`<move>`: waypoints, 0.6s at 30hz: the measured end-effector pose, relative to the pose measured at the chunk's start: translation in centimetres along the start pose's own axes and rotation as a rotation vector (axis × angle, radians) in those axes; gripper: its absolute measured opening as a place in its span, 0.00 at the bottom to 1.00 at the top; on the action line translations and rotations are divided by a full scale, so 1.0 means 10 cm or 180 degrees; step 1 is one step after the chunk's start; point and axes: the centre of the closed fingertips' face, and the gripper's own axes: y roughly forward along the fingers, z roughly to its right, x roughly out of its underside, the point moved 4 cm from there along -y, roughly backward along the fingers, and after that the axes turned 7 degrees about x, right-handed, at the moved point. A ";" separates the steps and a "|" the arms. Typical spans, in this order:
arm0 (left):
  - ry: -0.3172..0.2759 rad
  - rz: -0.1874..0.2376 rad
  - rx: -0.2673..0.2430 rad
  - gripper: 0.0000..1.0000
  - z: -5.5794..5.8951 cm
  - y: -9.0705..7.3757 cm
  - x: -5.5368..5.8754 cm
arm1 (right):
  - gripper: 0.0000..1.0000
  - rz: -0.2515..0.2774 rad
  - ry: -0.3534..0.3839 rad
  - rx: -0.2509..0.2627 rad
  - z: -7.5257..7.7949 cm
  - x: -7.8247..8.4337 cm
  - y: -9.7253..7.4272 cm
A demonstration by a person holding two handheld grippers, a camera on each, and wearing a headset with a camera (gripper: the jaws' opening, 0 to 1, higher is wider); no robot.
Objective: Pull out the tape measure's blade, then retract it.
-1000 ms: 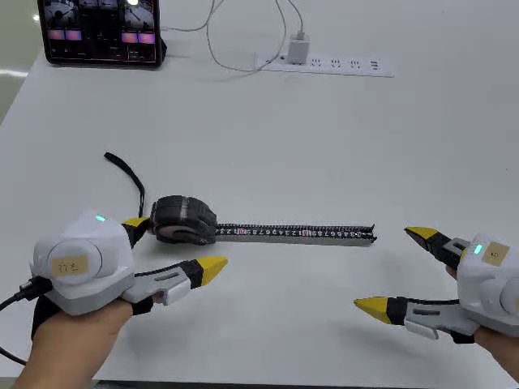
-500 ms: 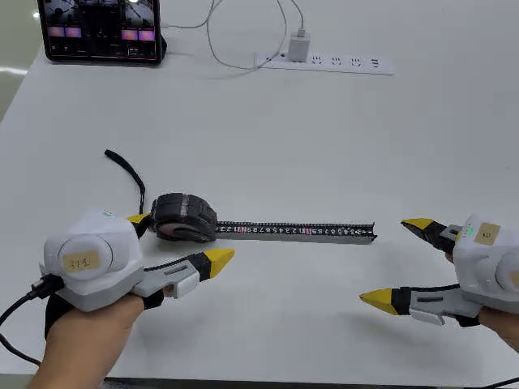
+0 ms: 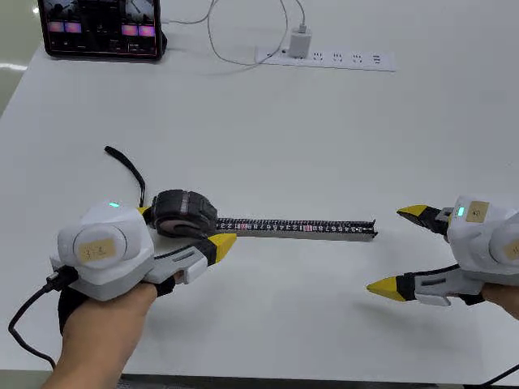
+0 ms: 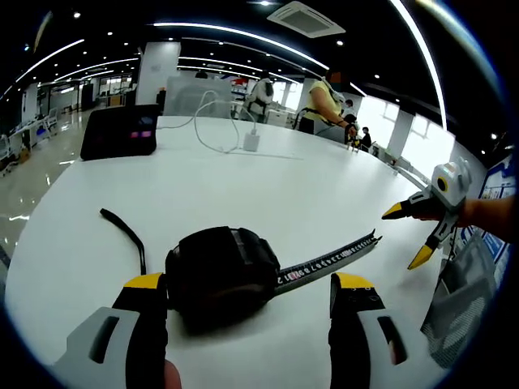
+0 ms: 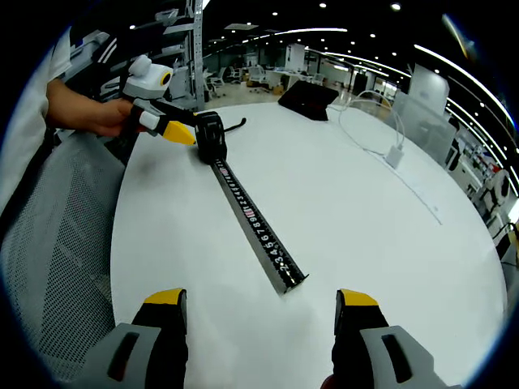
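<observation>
We see a black round-cased tape measure (image 3: 185, 214) lying on a white tabletop (image 3: 284, 130), towards the person's left. Its extended blade (image 3: 296, 228) lies flat, its long axis running left to right across the table, with the hooked end pointing at the right gripper (image 3: 396, 249). The left gripper (image 3: 184, 227) has its yellow-tipped jaws spread on either side of the case. In the left gripper view the case sits nearer one jaw, with a clear gap to the other. The right gripper's jaws are spread too, holding nothing, and the blade's end stops short of them. A thin black wrist strap (image 3: 126, 166) trails from the case, away from the person.
</observation>
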 end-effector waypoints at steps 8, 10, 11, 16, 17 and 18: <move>0.0002 0.0010 -0.0116 0.79 -0.01 0.04 0.01 | 0.63 -0.0123 -0.0188 -0.0136 0.05 -0.01 0.03; -0.0053 0.0031 -0.0142 0.78 -0.02 0.05 0.00 | 0.62 -0.0147 -0.0248 -0.0145 0.08 -0.02 0.04; -0.0071 0.0039 -0.0153 0.78 -0.02 0.05 0.00 | 0.62 -0.0155 -0.0253 -0.0156 0.09 -0.02 0.05; -0.0068 0.0035 -0.0225 0.77 -0.03 0.07 0.01 | 0.61 -0.0182 -0.0303 -0.0196 0.13 -0.05 0.07; -0.0102 0.0055 -0.0231 0.78 -0.02 0.07 0.00 | 0.60 -0.0185 -0.0315 -0.0210 0.14 -0.05 0.07; -0.0122 0.0065 -0.0248 0.78 -0.03 0.07 0.00 | 0.60 -0.0190 -0.0326 -0.0222 0.14 -0.05 0.08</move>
